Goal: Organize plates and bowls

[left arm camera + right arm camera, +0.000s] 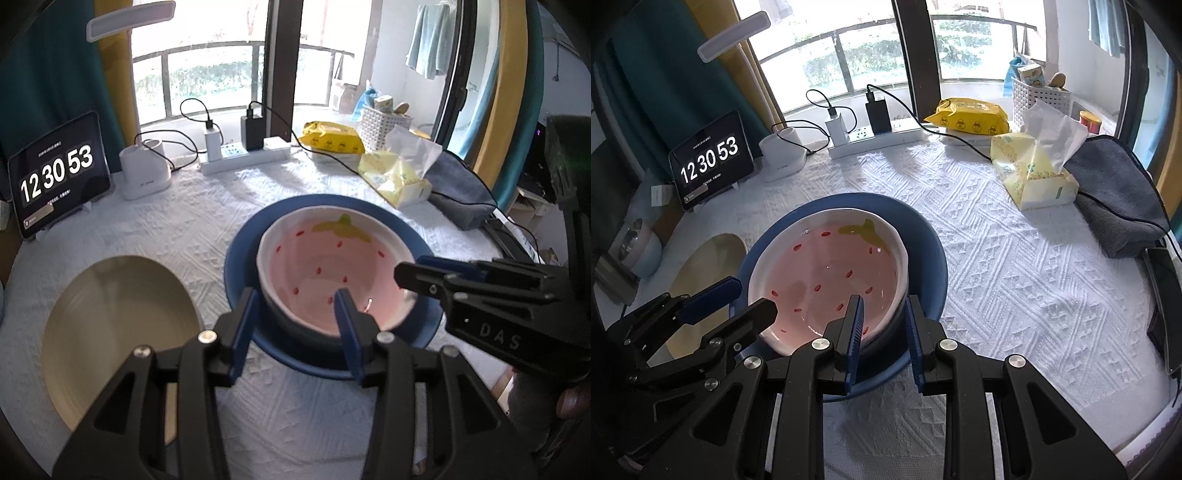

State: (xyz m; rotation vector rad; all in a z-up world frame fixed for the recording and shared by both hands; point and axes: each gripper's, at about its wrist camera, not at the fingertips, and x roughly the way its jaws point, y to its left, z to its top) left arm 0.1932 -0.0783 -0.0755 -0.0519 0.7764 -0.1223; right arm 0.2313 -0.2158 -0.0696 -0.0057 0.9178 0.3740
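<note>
A pink strawberry-pattern bowl (pixel 332 266) (pixel 831 266) sits inside a blue plate (pixel 243 258) (pixel 923 251) on the white tablecloth. My left gripper (pixel 295 314) (pixel 751 299) straddles the bowl's near-left rim, one finger inside and one outside. Its pads stand a little off the wall, so it is open. My right gripper (pixel 882 317) (pixel 413 269) straddles the bowl's right rim, with its narrow jaws shut on the wall. A beige plate (pixel 118 332) (pixel 709 266) lies flat to the left of the blue plate.
A tablet clock (pixel 59 173), white lamp base (pixel 146 170) and power strip (pixel 243 155) with cables line the table's far edge. A tissue pack (pixel 1034 173), yellow wipes (pixel 967 118) and grey cloth (pixel 1115 192) lie at the right. A person's fingertip (pixel 572 400) shows behind the right gripper.
</note>
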